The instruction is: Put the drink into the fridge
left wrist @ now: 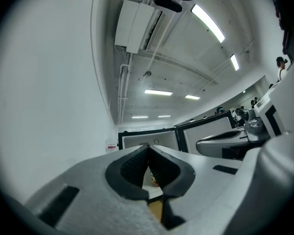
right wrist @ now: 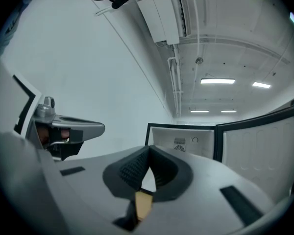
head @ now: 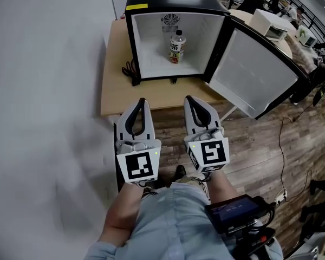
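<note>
1. White inside, black shell: the mini fridge (head: 146, 42) sits on the wooden worktop (head: 116, 91) with its door (head: 254, 72) swung wide open to the right.
2. The drink (head: 176, 47) is already in there, standing upright on the fridge floor toward the back, roughly under the little fan grille. So I'd say the placing part is basically done.
3. The left hand-held gripper (head: 142, 102) and right hand-held gripper (head: 188, 98) hang side by side close to the person's body, well apart from the fridge. Jaws are together on both, with nothing clamped. Each gripper's own view shows the pads meeting at the tips, and only the far-off fridge shows through the gap below.
4. What's left, as I read it, is shutting the door. The right one is on the door's side, so I'd use that.
5. How I'd do it: keep the jaws closed and push with the gripper's side on the door's outer face. Push near the free edge rather than the hinge, and sweep it round in one smooth arc.
6. Go gentle at the end, since a slam could topple a tall, thin bottle standing free.
7. The black cable (head: 131, 69) bunched at the fridge's left front corner is off the door's path, so no worry there.
</note>
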`<state>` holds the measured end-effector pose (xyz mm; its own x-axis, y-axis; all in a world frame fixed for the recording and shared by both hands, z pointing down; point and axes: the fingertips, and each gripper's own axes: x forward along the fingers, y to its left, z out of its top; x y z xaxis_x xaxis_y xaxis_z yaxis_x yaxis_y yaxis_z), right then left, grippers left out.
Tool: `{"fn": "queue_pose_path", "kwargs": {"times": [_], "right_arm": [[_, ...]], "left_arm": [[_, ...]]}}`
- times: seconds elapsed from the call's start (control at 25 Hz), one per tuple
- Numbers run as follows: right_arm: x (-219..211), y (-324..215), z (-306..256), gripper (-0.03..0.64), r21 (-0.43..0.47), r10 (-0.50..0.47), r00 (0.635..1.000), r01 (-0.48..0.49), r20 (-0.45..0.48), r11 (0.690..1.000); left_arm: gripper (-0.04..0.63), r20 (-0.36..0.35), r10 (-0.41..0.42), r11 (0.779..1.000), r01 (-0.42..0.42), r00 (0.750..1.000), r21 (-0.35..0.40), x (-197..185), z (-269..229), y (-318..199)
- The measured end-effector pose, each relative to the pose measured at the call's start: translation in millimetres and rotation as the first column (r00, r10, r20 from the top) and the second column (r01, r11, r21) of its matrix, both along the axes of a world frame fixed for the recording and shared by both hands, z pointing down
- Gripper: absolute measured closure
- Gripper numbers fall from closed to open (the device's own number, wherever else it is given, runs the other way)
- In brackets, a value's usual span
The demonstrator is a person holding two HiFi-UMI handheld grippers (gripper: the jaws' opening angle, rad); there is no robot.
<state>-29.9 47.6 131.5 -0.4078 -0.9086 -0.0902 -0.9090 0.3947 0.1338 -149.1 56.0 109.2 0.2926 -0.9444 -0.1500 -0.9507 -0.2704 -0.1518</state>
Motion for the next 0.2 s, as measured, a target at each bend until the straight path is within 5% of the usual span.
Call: {"fn": "queue_pose_path", "kwargs": {"times": [0.2], "right_arm": [[3.6,-0.2,-3.6,0.612,0.006,0.009,1.0,-0.009,0.001,1.0]], "left_arm": [[0.586,0.002,0.011,1.0,-0.011,1.0,0.006,4.1,-2.8,-1.0]]}}
